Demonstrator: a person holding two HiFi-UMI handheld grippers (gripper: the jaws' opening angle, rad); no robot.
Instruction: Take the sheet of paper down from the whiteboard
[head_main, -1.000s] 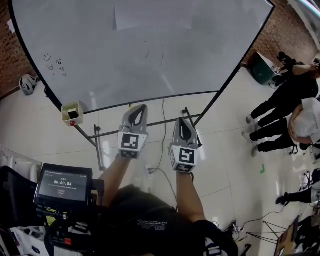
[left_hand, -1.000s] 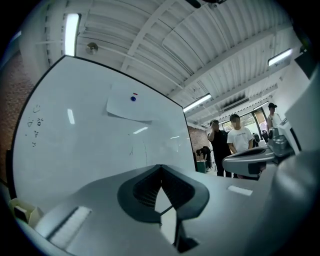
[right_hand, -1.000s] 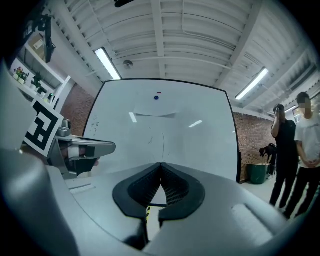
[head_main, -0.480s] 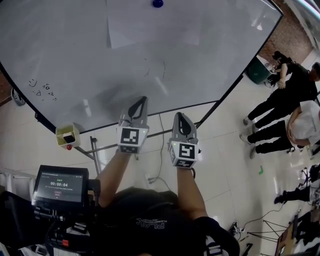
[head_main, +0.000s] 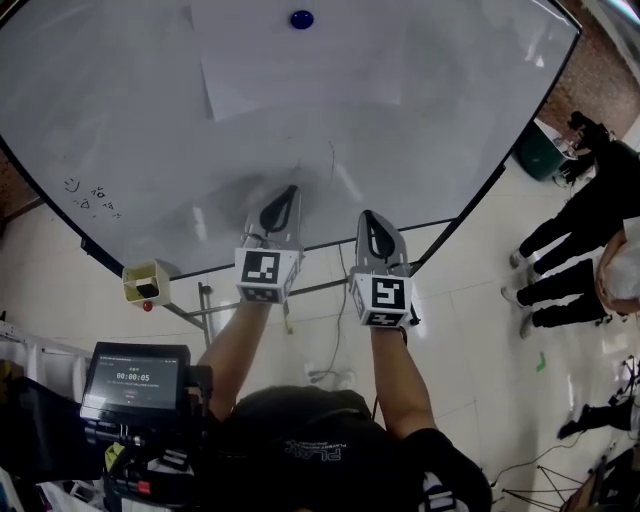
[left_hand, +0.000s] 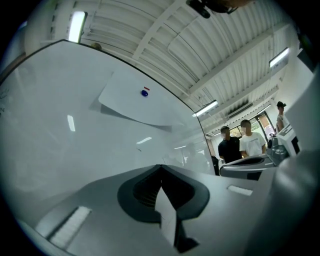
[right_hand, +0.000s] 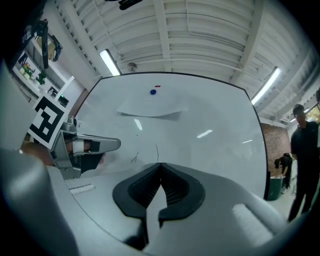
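My left tool (head_main: 288, 192) and right tool (head_main: 369, 216), both pressed together and empty, face one sheet (head_main: 300, 65) pinned by one magnet (head_main: 301, 19).

Both grippers have closed in on the whiteboard (head_main: 470, 110). A second ago the left gripper (head_main: 288, 192) and right gripper (head_main: 371, 216) sat at or below its bottom edge. Now their tips overlap its lower part. On the whiteboard, more of the sheet of paper (head_main: 300, 70) shows, and its blue magnet (head_main: 301, 19) has come into view.
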